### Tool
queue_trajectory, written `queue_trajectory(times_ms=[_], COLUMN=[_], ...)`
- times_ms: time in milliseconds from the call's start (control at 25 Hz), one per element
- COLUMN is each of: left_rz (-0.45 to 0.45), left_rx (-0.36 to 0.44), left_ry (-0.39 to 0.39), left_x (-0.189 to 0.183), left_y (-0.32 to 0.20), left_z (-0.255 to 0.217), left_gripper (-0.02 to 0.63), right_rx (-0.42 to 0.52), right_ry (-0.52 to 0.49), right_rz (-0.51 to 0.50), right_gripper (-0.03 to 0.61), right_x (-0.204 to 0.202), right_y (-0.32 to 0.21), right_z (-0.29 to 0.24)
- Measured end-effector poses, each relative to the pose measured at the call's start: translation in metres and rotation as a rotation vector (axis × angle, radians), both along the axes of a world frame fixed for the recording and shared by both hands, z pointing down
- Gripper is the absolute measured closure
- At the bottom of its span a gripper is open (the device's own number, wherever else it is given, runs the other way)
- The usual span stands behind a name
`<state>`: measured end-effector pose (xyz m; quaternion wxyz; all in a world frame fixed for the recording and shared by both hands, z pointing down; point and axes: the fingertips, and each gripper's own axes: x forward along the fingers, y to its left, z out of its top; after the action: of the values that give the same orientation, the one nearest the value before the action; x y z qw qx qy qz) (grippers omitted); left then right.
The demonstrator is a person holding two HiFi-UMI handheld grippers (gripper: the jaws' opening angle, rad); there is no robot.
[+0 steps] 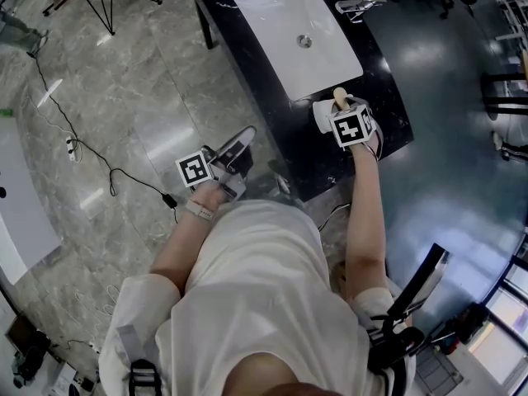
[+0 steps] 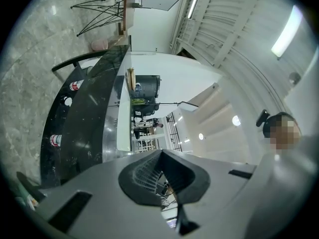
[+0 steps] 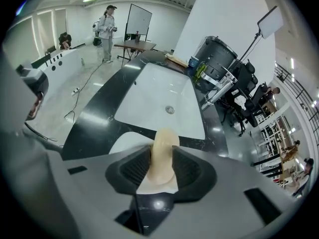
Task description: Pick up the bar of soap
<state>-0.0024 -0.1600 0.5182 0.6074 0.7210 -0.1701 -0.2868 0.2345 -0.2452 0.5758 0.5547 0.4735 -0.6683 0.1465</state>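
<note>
While the right claw (image 3: 160, 177) is closed on the bar of soap (image 3: 163, 152), the pale bar stands on its edge between the two dark pads, and its rounded end sticks out past them; in the head view the same claw (image 1: 345, 112) holds the soap (image 1: 339, 97) just over a white dish (image 1: 321, 115); whether the bar touches the dish, I cannot tell. The dish (image 3: 125, 144) sits on the black bench (image 1: 351, 167), between the near rim of the white basin (image 1: 297, 35) and the front edge of the bench; the front right corner of the bench is near this claw. A strip of bare black top runs along the right side of the basin, up to the tap (image 1: 360, 5) at the far end. The left claw (image 2: 162, 176) has its pads together, with nothing between them; it (image 1: 239, 145) hangs off the bench, past its left edge, over the marble floor (image 1: 124, 97); to the left the floor is wide, with only a thin cable (image 1: 92, 157) lying across it.
</note>
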Motion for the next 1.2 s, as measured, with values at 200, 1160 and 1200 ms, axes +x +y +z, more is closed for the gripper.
queue_trajectory(times_ms=[200,1160,1200], left_rz=[-0.003,0.018,0.019], left_rx=[-0.012,-0.028,-0.03], left_ry=[-0.007,-0.01,-0.012], left_x=[-0.004,-0.003,-0.003], left_y=[0.0,0.01,0.01], left_z=[0.003,0.005,0.005], left_gripper=[0.607,0.607,0.607], right_rx=[0.027,-0.017,-0.022], right_ry=[0.065,-0.503,-0.515], right_rz=[0.004,0.321,0.334], right_gripper=[0.445,0.483,0.483], right_x=[0.007,0.031,0.034], right_y=[0.002,0.023,0.022], right_z=[0.0,-0.013,-0.012])
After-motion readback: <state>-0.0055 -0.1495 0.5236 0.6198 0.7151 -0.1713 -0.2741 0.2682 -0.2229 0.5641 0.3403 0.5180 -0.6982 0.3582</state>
